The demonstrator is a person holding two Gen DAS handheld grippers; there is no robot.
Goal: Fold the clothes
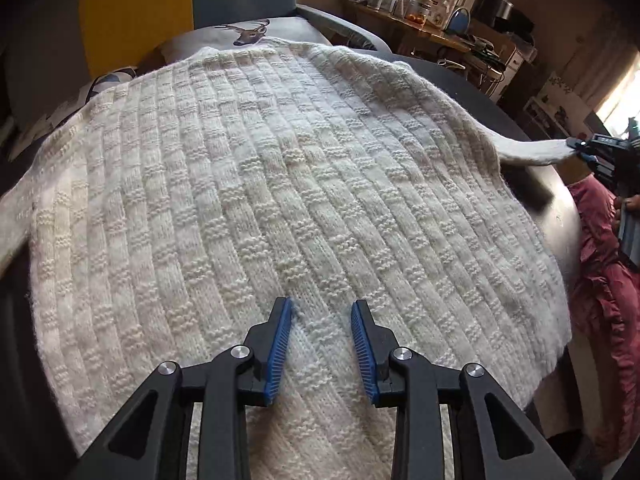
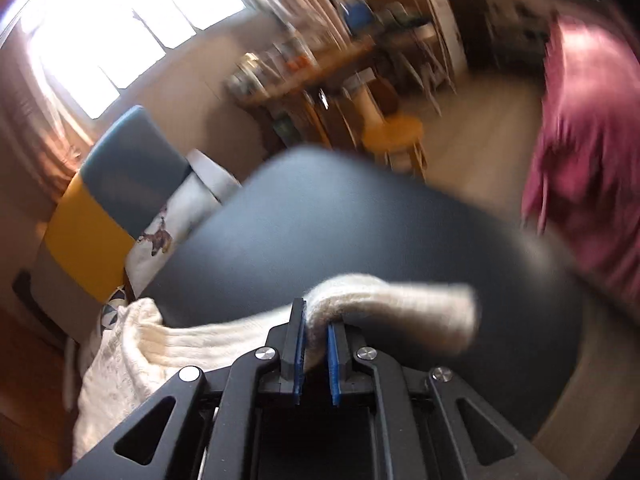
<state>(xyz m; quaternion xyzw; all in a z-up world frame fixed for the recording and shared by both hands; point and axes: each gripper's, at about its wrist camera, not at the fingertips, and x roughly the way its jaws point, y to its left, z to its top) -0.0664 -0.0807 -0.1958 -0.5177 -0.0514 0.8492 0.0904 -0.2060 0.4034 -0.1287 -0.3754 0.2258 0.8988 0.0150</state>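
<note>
A cream knitted sweater (image 1: pixel 280 200) is spread flat on the dark round table (image 2: pixel 360 220), its body lying under the wide-apart jaws of the left gripper (image 1: pixel 322 316), while its sleeve (image 2: pixel 392 304) is pinched, drawn out sideways, between the narrowed jaws of the right gripper (image 2: pixel 318 320).

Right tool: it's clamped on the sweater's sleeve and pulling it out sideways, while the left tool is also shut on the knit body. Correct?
Not quite. The left tool is open, its jaws apart over the cream knit sweater, gripping nothing, as the left wrist view shows. The right tool is indeed clamped on the sleeve, drawn out to the side.
</note>
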